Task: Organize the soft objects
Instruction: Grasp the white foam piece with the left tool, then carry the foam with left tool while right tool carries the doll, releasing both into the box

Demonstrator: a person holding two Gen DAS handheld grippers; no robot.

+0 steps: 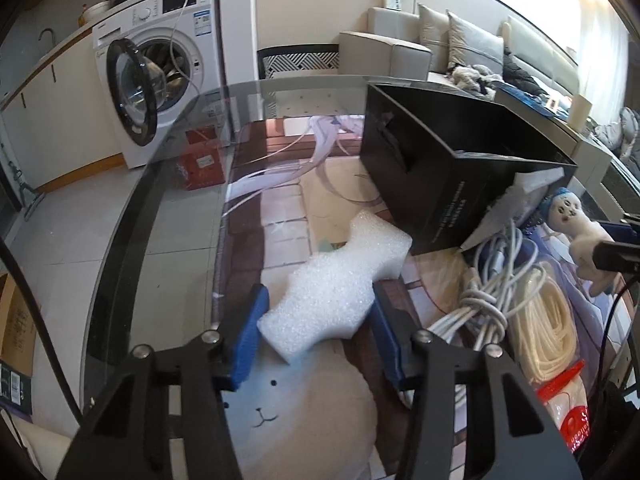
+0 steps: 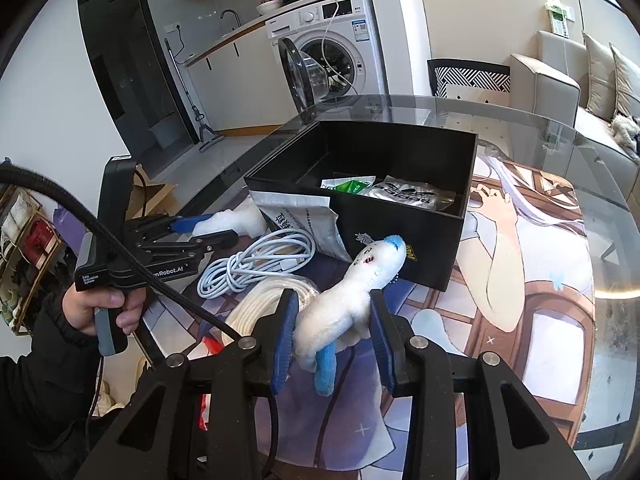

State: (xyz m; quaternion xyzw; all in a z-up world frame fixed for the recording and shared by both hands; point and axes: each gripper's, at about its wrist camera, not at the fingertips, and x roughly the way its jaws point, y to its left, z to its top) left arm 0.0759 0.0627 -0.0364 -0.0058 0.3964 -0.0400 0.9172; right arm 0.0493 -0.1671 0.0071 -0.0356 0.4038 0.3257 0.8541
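Observation:
A white foam block [image 1: 340,284] lies on the printed mat between the blue pads of my left gripper [image 1: 318,300]; the pads touch its sides, so it is shut on the foam. The left gripper also shows in the right wrist view [image 2: 216,226], holding the foam [image 2: 244,216]. My right gripper [image 2: 334,312] is shut on a white plush toy with blue head and leg [image 2: 348,296], which also shows in the left wrist view [image 1: 580,236]. A black open box [image 2: 400,208] stands just beyond, also visible in the left wrist view [image 1: 448,168].
A coiled white cable [image 2: 256,260], a cream cord bundle [image 1: 544,320] and a white packet [image 2: 304,216] lie beside the box. Packets [image 2: 412,192] lie inside the box. A red-capped bag [image 1: 568,400] is at the right. The glass table edge [image 1: 120,240] runs along the left.

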